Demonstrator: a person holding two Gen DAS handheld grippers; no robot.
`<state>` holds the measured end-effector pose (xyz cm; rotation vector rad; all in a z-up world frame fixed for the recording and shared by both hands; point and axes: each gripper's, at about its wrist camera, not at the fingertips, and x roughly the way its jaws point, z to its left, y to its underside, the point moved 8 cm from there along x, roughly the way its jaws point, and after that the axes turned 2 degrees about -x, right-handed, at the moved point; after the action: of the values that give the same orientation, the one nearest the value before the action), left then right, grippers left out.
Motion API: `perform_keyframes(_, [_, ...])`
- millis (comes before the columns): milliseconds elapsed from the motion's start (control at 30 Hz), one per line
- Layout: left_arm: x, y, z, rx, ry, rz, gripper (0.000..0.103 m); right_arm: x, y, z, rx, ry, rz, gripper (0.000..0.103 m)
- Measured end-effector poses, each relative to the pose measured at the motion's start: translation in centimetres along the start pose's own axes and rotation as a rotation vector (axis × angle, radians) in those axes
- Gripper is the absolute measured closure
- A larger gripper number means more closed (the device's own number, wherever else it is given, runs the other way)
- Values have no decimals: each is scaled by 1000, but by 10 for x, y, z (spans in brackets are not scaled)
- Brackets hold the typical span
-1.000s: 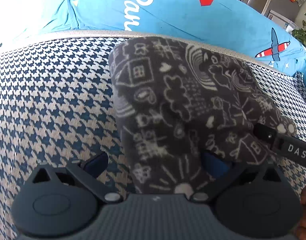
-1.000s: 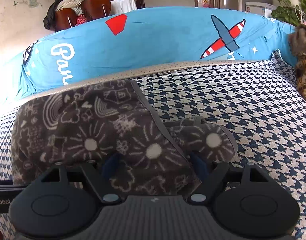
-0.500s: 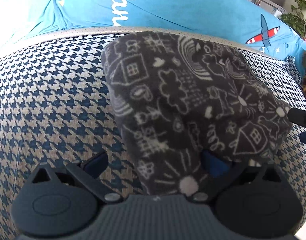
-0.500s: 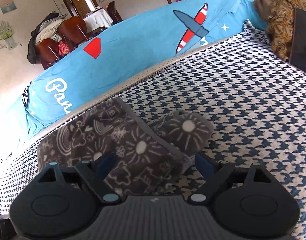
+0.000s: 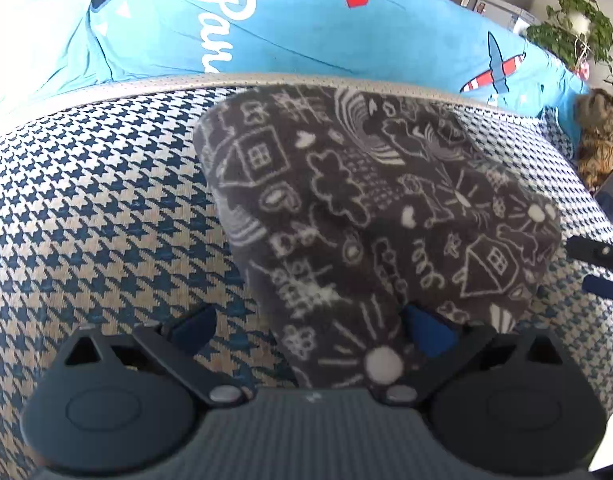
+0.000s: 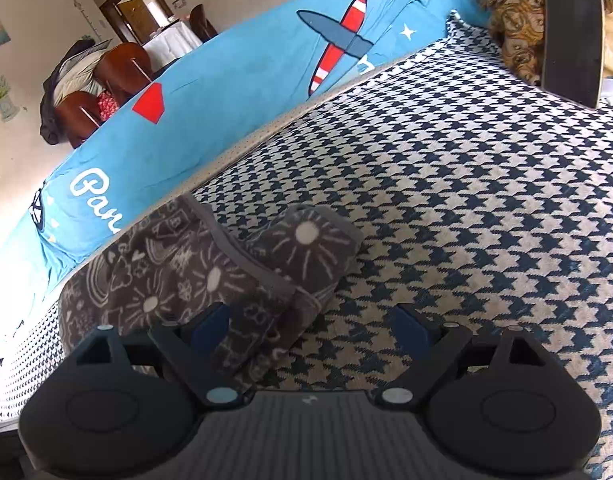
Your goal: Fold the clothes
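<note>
The houndstooth bed cover (image 5: 86, 216) fills most of both views, with a blue cartoon-print sheet (image 5: 290, 28) hanging behind its far edge. On it lies the task's thing, a grey fleece garment with white doodles (image 5: 366, 208), already folded into a thick bundle close to that far edge. In the right wrist view a smaller flap with a sun print (image 6: 310, 248) sits loose on top, beside a grey waistband seam (image 6: 246, 264).

The left gripper (image 5: 306, 320) is spread wide and holds nothing; its right finger presses against or sits under the bundle's near edge, while the left one rests over bare cover. The right gripper (image 6: 314, 328) is also wide open and empty, with only the bundle's corner lying between its fingers, untouched.

The risks, as I judge them:
- The fleece is bulky and springy, so the top flap may slide off or unroll with no grip holding it.
- The left finger against the near edge could drag or lift the layers if pulled away carelessly, undoing the fold.
- The bundle is near the edge; a push that way could tip it over.
- A dark phone (image 6: 570, 36) leans against a brown patterned cloth (image 6: 510, 12) at the far right, well apart, and matters only for a wide swing.
</note>
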<state>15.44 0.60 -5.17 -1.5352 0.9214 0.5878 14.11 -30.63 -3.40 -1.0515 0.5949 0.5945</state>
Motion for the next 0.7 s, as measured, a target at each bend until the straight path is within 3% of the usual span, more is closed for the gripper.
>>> perform_keyframes(167, [-20,-8,-1,10,-1,-67,0,8,5,11,-4,-37,29,14])
perform_keyframes(267, [-21,-12,0,-21,12,-61,0,14,8,16,5,-54,45,14])
perform_keyframes(700, [-1,-12,-1,-36,-65,-19,0,27,14,20,28,-50,86,13])
